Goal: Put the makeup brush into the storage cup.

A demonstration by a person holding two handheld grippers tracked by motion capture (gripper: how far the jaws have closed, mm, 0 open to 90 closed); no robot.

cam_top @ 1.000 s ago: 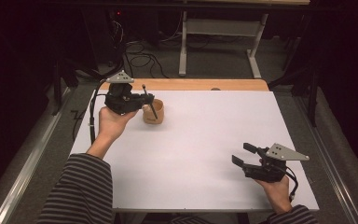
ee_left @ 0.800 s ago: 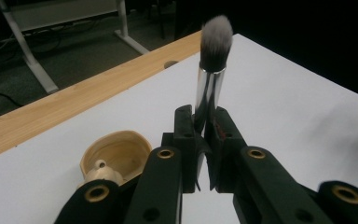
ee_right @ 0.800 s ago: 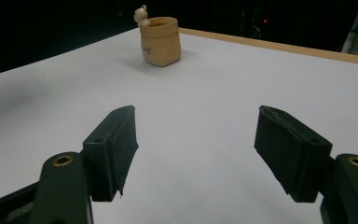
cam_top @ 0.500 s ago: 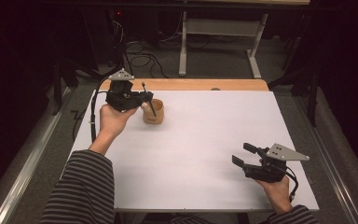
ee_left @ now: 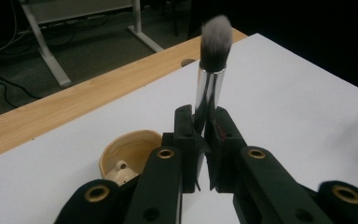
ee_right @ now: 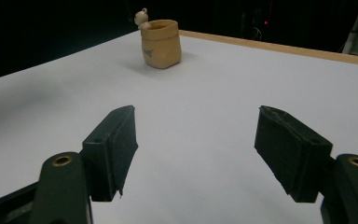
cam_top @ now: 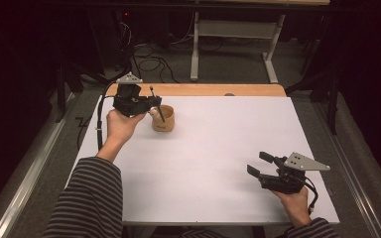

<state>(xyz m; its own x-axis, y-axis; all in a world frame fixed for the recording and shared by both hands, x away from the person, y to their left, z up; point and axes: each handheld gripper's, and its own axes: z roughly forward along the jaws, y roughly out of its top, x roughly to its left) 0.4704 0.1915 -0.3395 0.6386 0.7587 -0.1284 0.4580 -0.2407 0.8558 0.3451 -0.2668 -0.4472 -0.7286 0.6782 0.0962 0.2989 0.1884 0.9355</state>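
My left gripper (cam_top: 154,103) is shut on a makeup brush (ee_left: 209,70) with a silver ferrule and a grey-white bristle tip, which stands up between the jaws in the left gripper view. Just beneath it a tan cup (cam_top: 163,119) stands at the table's back left. In the high view the brush (cam_top: 158,108) slants across the cup's rim; I cannot tell whether its lower end is inside. The cup (ee_left: 128,151) looks hollow, with a small figure on its rim. My right gripper (cam_top: 259,163) hovers open near the front right, with nothing between its jaws (ee_right: 196,144). The cup (ee_right: 162,43) is far ahead of it.
The white tabletop (cam_top: 218,148) is bare between the two grippers. A wooden strip (cam_top: 213,90) runs along its far edge. Beyond it are a dark floor, cables and a table frame (cam_top: 233,29).
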